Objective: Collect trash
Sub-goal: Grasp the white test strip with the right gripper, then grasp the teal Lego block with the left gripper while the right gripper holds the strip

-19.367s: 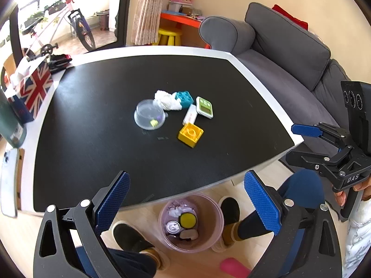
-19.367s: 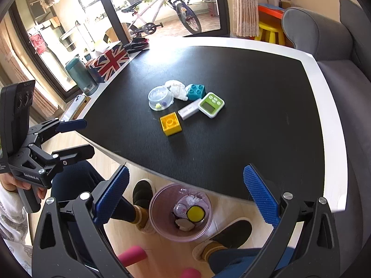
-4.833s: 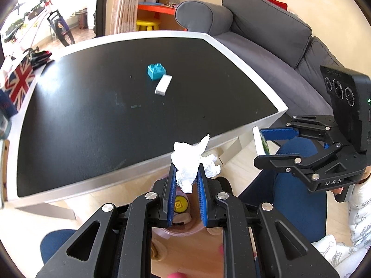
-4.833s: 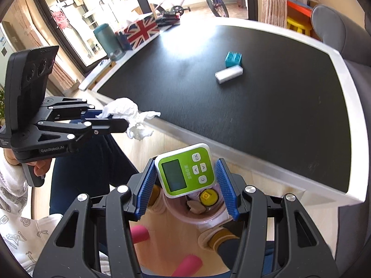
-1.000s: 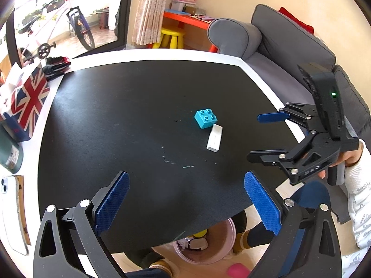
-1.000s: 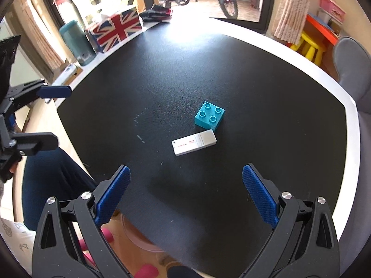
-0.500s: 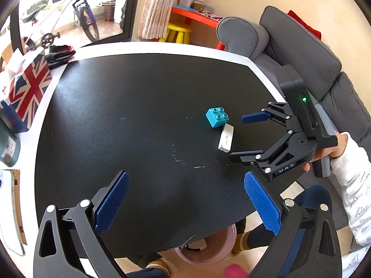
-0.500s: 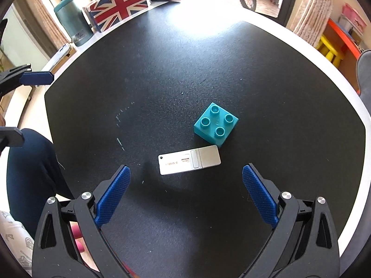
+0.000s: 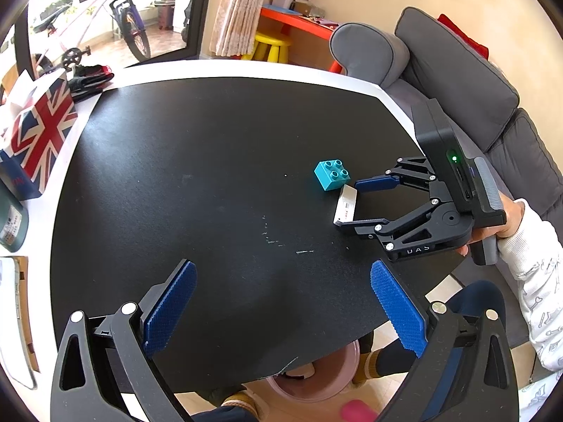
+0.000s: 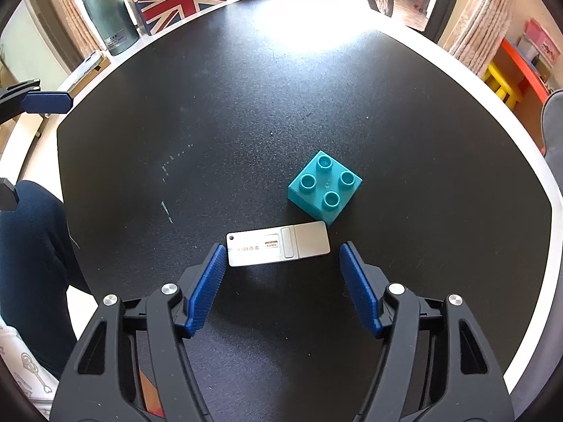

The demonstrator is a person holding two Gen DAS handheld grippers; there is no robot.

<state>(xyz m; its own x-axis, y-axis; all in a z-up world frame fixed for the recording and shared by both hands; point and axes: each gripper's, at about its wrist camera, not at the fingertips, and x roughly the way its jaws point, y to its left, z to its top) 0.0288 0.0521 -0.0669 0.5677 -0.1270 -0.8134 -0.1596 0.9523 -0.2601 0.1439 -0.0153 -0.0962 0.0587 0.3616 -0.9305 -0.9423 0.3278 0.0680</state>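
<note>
A flat white and silver stick (image 10: 278, 242) lies on the black table (image 10: 246, 105), next to a teal toy brick (image 10: 324, 186). My right gripper (image 10: 281, 256) is open, low over the table, its fingertips at either end of the stick, not gripping it. In the left wrist view the stick (image 9: 345, 205) and brick (image 9: 331, 174) lie at the right, with the right gripper (image 9: 355, 204) around the stick. My left gripper (image 9: 281, 281) is open and empty above the table's near edge. A pink bin (image 9: 316, 383) stands on the floor below that edge.
A Union Jack box (image 9: 35, 130) and a green canister (image 10: 109, 17) stand at the table's far side. A grey sofa (image 9: 457, 81) lies to the right. A person's legs are beside the bin.
My right gripper has dropped down and forward onto the stick and narrowed its opening around it. The left gripper has stayed open over the near edge.
</note>
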